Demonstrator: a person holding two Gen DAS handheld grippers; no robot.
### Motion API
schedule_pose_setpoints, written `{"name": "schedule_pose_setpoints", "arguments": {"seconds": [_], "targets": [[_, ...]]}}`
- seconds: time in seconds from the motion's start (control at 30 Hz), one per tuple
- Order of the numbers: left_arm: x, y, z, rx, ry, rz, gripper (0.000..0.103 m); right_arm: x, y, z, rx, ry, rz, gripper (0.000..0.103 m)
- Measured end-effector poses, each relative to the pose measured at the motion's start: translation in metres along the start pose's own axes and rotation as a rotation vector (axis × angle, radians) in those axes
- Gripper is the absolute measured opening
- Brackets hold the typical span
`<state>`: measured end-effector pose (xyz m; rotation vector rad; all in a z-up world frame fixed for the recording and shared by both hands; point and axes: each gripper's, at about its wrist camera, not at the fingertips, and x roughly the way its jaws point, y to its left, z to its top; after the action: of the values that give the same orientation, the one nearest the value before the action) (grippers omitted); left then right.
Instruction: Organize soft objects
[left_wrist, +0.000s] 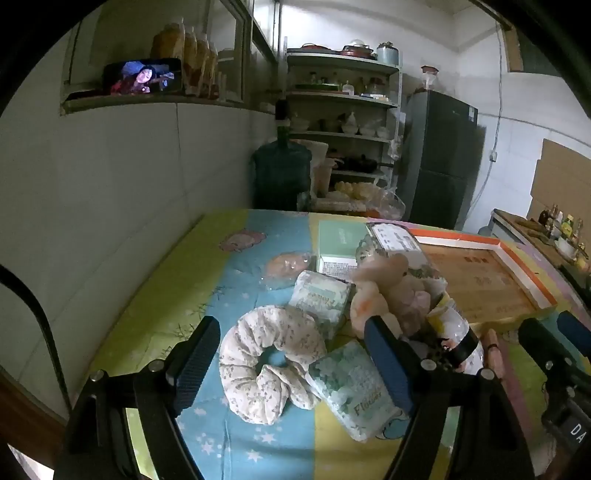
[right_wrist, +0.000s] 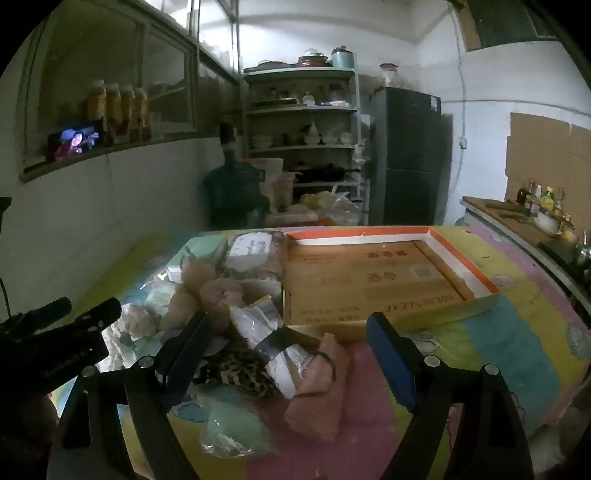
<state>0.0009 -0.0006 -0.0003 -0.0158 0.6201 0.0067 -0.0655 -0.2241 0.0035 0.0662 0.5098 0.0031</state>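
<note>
My left gripper (left_wrist: 291, 363) stands open over a floral U-shaped neck pillow (left_wrist: 266, 354), not touching it. A green tissue pack (left_wrist: 351, 391) lies by its right finger, a second pack (left_wrist: 321, 299) behind. A beige plush toy (left_wrist: 384, 291) sits in the pile further back. My right gripper (right_wrist: 290, 354) is also open above a plastic-wrapped packet with a black band (right_wrist: 273, 339), a pink soft pouch (right_wrist: 321, 387) and a leopard-print cloth (right_wrist: 240, 369). None of them is gripped. A shallow orange-rimmed cardboard box (right_wrist: 458, 254) lies behind.
The table wears a pastel cartoon cloth (left_wrist: 177, 295), with a white wall close on the left. A bagged green item (right_wrist: 229, 424) lies near the front edge. Beyond the table stand a water jug (left_wrist: 280, 177), shelves (left_wrist: 343, 110) and a dark fridge (left_wrist: 439, 158).
</note>
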Motion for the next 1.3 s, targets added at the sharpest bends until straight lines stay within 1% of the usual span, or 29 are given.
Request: {"name": "schedule_pose_setpoints", "arguments": {"seconds": [0.17,0.2,0.43,0.47,0.63,1.3], "targets": [[0.001,-0.004,-0.001,-0.005,0.005,-0.012,0.081,-0.001,0.002,0.002,-0.001,-0.001,0.01,0.087],[0.003,0.001,-0.002,-0.021,0.013,-0.013,0.081,-0.002,0.003,0.002,0.0,0.004,0.016,0.087],[0.008,0.002,-0.007,-0.019,0.007,-0.008,0.08,0.0,0.002,0.0,0.001,0.002,0.038,0.087],[0.003,0.001,-0.002,-0.013,0.01,-0.009,0.08,0.0,0.003,0.0,-0.002,0.004,0.039,0.087],[0.001,0.001,-0.002,-0.017,0.01,-0.009,0.08,0.001,0.005,0.001,-0.005,0.007,0.052,0.087],[0.005,0.008,-0.002,-0.019,0.016,-0.003,0.08,0.005,0.008,0.0,-0.01,0.01,0.077,0.087]]}}
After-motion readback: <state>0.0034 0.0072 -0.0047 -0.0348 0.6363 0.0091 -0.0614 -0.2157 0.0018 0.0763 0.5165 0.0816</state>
